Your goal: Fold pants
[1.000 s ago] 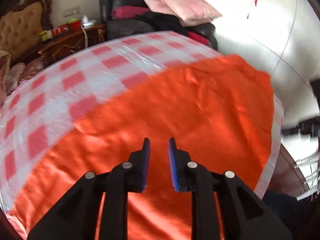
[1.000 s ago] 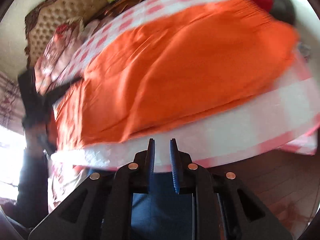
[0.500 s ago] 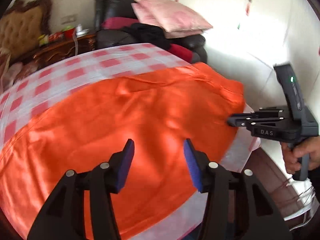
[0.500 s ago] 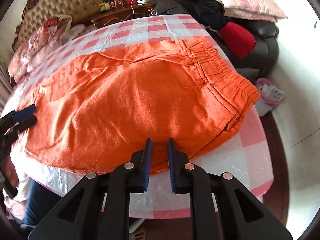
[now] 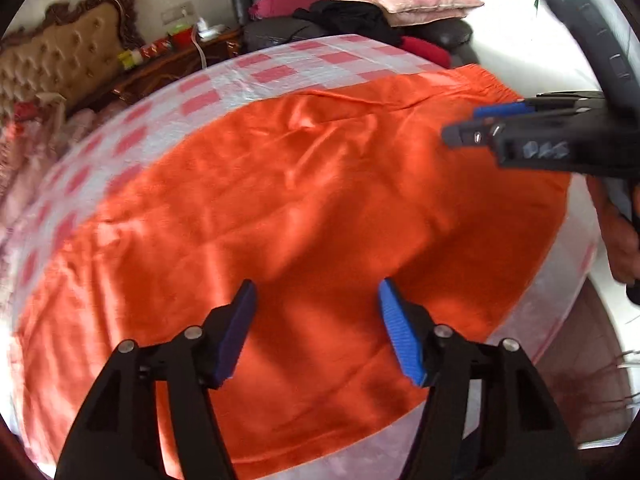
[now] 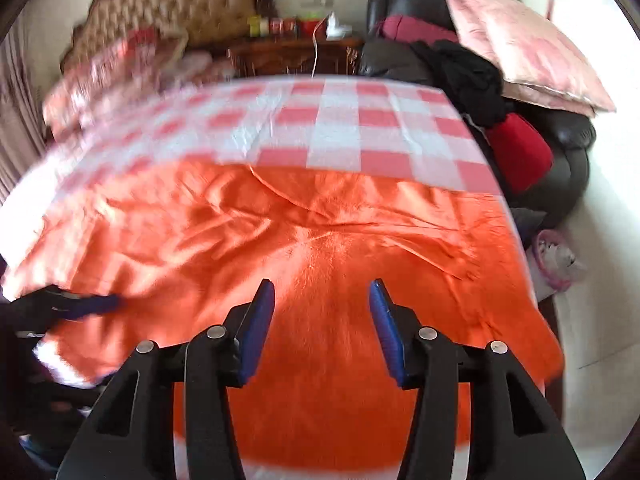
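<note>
Table (image 6: 344,120) with pink-and-white check cloth fills both views. Orange pants (image 5: 320,208) lie spread flat over its near half, wrinkled toward 12 o'clock in the right wrist view. Left gripper (image 5: 316,320) hovers over the pants, jaws apart and just been opening, nothing between them. Right gripper (image 6: 322,320) likewise above the fabric, jaws parted, just been opening, holding nothing. In the left view it enters at 2 o'clock, hand (image 5: 624,240) on its grip.

Orange pants (image 5: 320,200), pink-and-white checked tablecloth (image 6: 340,128) (glossy), blue-padded black tool (image 6: 322,312)
</note>
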Tool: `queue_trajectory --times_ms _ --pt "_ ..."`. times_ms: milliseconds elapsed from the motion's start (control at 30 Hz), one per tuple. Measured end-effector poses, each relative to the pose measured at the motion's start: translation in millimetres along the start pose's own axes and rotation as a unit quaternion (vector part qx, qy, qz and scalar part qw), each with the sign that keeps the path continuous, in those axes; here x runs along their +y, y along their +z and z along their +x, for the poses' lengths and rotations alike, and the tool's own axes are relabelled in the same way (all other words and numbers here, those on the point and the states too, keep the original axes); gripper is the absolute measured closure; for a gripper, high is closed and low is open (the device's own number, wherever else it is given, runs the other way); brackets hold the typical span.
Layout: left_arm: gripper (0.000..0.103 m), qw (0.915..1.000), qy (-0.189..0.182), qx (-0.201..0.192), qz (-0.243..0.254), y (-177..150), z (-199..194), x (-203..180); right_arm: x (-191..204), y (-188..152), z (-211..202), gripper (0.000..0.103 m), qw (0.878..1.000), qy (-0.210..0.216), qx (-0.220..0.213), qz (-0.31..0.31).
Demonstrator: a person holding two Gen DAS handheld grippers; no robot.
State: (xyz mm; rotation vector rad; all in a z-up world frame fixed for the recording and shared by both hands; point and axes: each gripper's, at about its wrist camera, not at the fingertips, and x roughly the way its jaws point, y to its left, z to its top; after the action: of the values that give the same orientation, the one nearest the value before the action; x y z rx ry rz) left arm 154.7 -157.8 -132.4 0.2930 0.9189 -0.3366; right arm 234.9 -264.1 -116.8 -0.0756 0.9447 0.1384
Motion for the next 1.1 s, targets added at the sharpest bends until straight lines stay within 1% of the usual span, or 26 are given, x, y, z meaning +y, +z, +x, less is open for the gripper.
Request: queue_trajectory --times_ms 33,100,133,200,233,300,367,433,467,500,533,567,600,633,667,700,733,767,800,867,900,933,967,1000,1033,1100 --pt "0.042 1.0000 0.007 0.001 -0.007 -6 -6 7 2 -2 12 0.054 1.000 -0.020 0.014 -0.012" --pt "0.042 0.9989 0.024 0.006 -0.040 -19 -10 35 2 -8 21 0.038 0.999 -0.045 0.009 -0.023" --pt "0.042 0.9973 0.038 0.016 -0.060 -29 -10 52 0 -8 22 0.035 0.998 -0.056 0.007 -0.022" --pt "0.040 0.9928 0.038 0.017 -0.112 -51 -13 94 -6 -7 25 0.022 0.998 -0.062 0.013 -0.003" --pt "0.040 0.9894 0.050 0.017 -0.135 -59 -16 114 -10 -7 27 0.020 0.998 -0.063 0.016 0.006" --pt "0.033 0.9829 0.075 0.016 -0.168 -76 -23 148 -12 -7 29 0.017 0.997 -0.067 0.019 0.013" --pt "0.033 0.9739 0.083 0.009 -0.211 -93 -27 187 -9 -7 29 0.016 0.996 -0.085 0.019 0.013" --pt "0.040 0.9647 0.098 0.002 -0.244 -113 -41 221 -4 -4 28 0.016 0.994 -0.104 0.028 0.007" --pt "0.047 0.9617 0.091 -0.011 -0.258 -123 -50 237 0 -1 26 0.020 0.992 -0.121 0.035 0.005" --pt "0.047 0.9603 0.087 -0.022 -0.264 -132 -59 248 5 1 22 0.025 0.991 -0.133 0.034 0.005" --pt "0.047 0.9602 0.089 -0.020 -0.264 -145 -65 257 15 3 13 0.025 0.991 -0.132 0.021 0.005" --pt "0.049 0.9607 0.090 -0.008 -0.262 -156 -64 266 23 5 7 0.025 0.993 -0.118 0.014 0.006" --pt "0.055 0.9626 0.090 -0.023 -0.255 -167 -72 272 35 6 0 0.025 0.995 -0.095 0.008 0.006" --pt "0.057 0.9628 0.094 -0.022 -0.252 -172 -75 283 50 7 -5 0.025 0.997 -0.072 0.002 0.003" --pt "0.057 0.9604 0.108 -0.020 -0.256 -173 -76 293 72 8 -10 0.025 0.999 -0.048 -0.006 -0.008" --pt "0.057 0.9552 0.125 -0.024 -0.267 -177 -79 305 88 9 -12 0.025 0.999 -0.039 -0.010 -0.020" --pt "0.057 0.9475 0.138 -0.033 -0.287 -184 -83 320 112 9 -12 0.025 0.998 -0.040 -0.013 -0.038" --pt "0.059 0.9446 0.137 -0.040 -0.296 -185 -86 328 127 11 -13 0.025 0.998 -0.039 -0.015 -0.046" --pt "0.059 0.9457 0.126 -0.051 -0.295 -182 -86 334 138 13 -12 0.024 0.998 -0.032 -0.013 -0.047" --pt "0.059 0.9559 0.085 -0.065 -0.274 -168 -84 341 165 16 -8 0.024 0.999 0.004 0.000 -0.048" --pt "0.059 0.9595 0.059 -0.066 -0.267 -163 -80 344 175 17 -5 0.024 0.998 0.008 0.006 -0.055" --pt "0.059 0.9600 0.035 -0.062 -0.271 -156 -72 350 188 17 -1 0.024 0.998 0.002 0.014 -0.068" --pt "0.059 0.9592 0.031 -0.041 -0.278 -151 -59 359 200 17 1 0.024 0.997 0.001 0.020 -0.078" --pt "0.069 0.9594 0.047 -0.022 -0.277 -149 -53 365 208 17 4 0.024 0.996 0.004 0.023 -0.085" --pt "0.072 0.9600 0.074 -0.019 -0.269 -146 -52 372 217 17 8 0.024 0.995 -0.003 0.027 -0.094" --pt "0.076 0.9554 0.088 -0.011 -0.282 -144 -48 394 226 14 15 0.024 0.994 -0.020 0.040 -0.101"
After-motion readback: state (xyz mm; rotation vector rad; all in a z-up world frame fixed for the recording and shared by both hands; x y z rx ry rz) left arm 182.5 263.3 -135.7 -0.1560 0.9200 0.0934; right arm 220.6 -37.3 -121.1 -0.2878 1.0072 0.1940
